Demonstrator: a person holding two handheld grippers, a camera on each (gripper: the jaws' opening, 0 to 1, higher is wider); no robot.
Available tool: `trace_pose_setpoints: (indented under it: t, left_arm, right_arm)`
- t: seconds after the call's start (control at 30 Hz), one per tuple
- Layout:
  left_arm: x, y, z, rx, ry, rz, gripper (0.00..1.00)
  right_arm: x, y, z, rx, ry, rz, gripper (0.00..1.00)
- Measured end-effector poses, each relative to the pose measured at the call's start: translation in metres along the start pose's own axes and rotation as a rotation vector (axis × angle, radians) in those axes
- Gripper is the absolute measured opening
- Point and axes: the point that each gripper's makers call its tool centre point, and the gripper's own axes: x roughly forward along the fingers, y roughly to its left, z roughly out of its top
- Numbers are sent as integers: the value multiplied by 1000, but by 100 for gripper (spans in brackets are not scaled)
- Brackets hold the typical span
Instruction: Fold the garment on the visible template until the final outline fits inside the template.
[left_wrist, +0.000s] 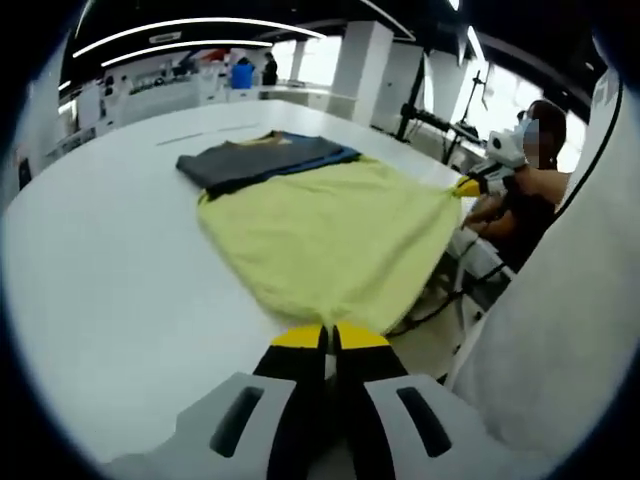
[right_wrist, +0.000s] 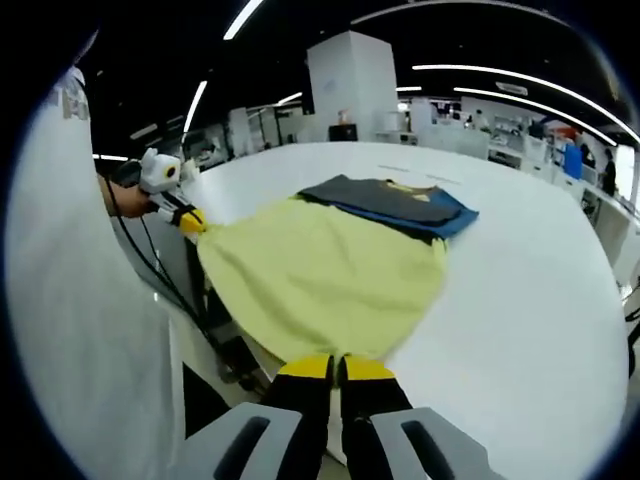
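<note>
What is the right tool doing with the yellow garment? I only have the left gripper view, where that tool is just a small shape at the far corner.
Observer: In the right gripper view the right tool has its jaws closed on the near hem of the yellow garment.
Reviewer: How does my own tool look from that side?
Observer: The left tool pinches the garment's other corner at the edge of the table, so the hem stretches between the two tools.
</note>
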Motion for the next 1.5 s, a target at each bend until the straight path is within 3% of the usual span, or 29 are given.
trace_pose_setpoints:
  t: [0.57,0.93,1.5]
  left_arm:
    - [0,24,37,6,-51,56,0]
    - [7,42,73,31,-83,85,0]
    - [18,75,105,41,-101,117,0]
  right_arm:
    - [3,-20,33,-8,-42,-15,0]
    - [8,-40,53,-14,-56,-30,0]
    - [23,-68,79,-34,-73,-38,0]
